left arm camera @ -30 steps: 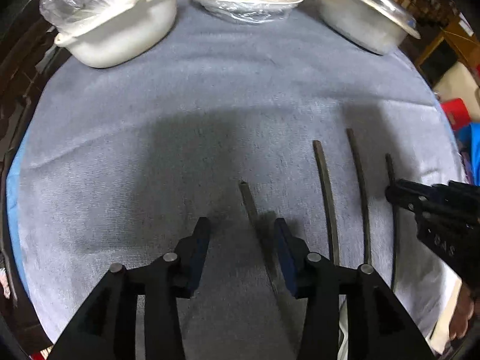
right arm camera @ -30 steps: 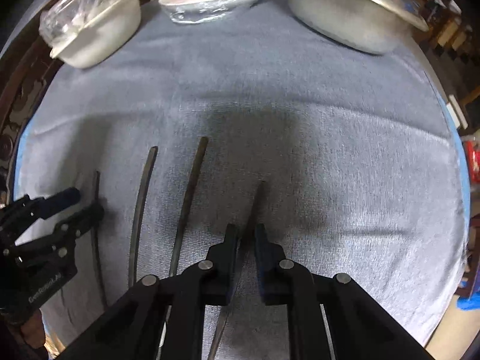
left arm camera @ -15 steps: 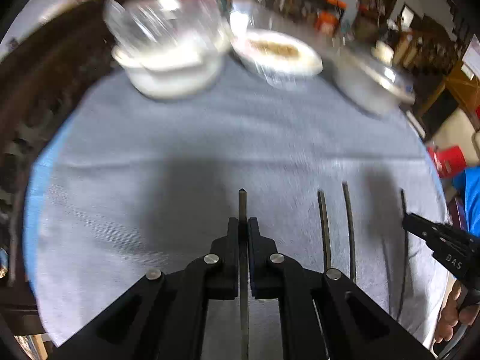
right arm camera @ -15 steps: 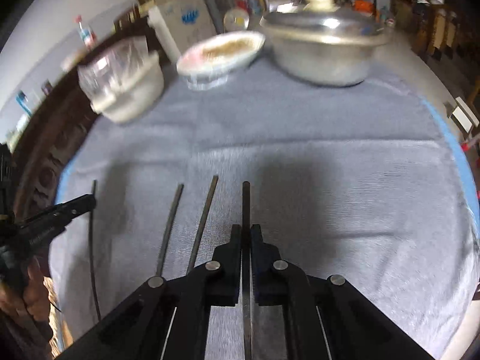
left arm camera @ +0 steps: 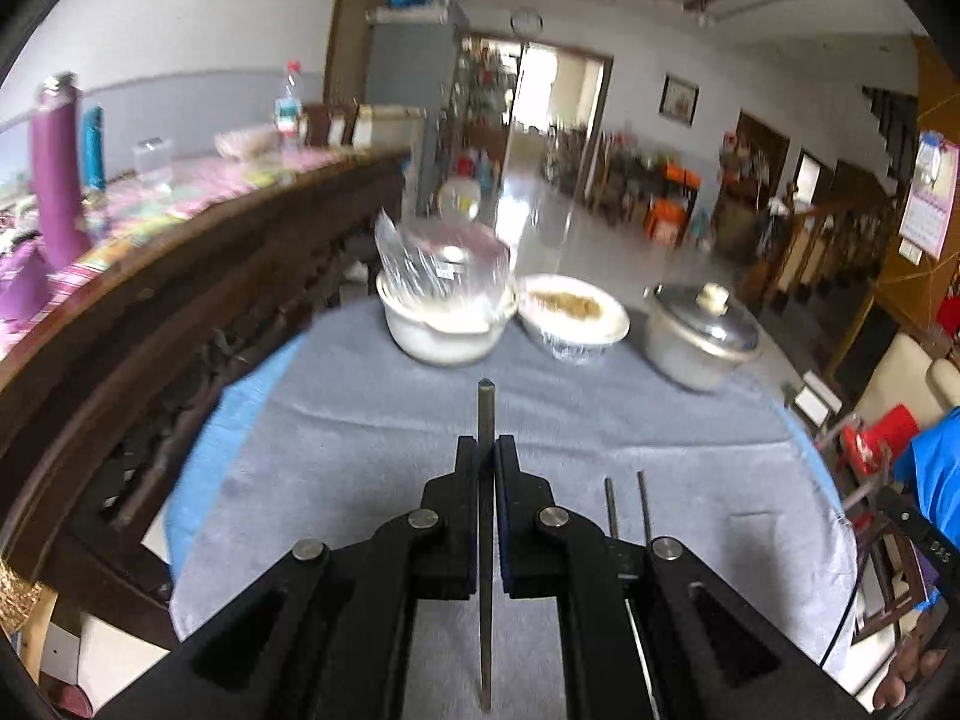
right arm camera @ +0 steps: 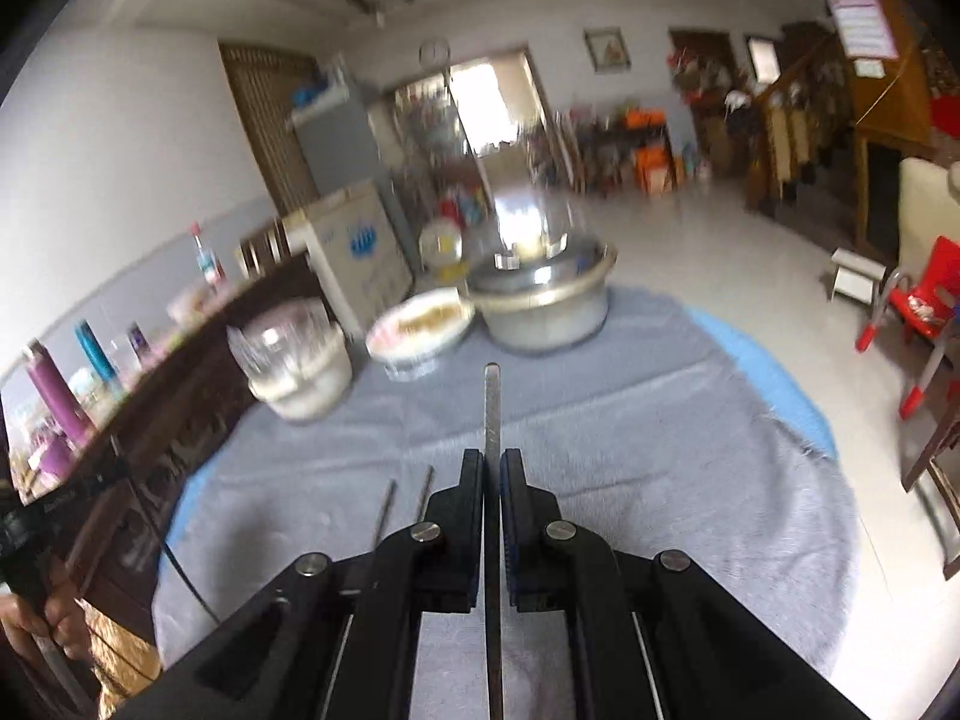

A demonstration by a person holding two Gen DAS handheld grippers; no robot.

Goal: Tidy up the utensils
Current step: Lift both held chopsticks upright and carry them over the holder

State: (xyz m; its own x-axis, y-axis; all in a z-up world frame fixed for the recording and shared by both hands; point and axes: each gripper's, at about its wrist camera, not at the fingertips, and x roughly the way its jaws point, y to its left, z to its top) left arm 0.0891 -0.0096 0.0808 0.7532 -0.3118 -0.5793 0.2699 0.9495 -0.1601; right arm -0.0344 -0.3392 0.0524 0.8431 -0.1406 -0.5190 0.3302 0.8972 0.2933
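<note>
Both chopsticks have left the cloth since the earlier frames: the left gripper is clamped on one dark chopstick, the right gripper on another chopstick, each stick jutting forward past the fingertips above the grey tablecloth. Two more chopsticks lie on it. Beyond stand a white pot, a covered bowl and a lidded metal pot.
</note>
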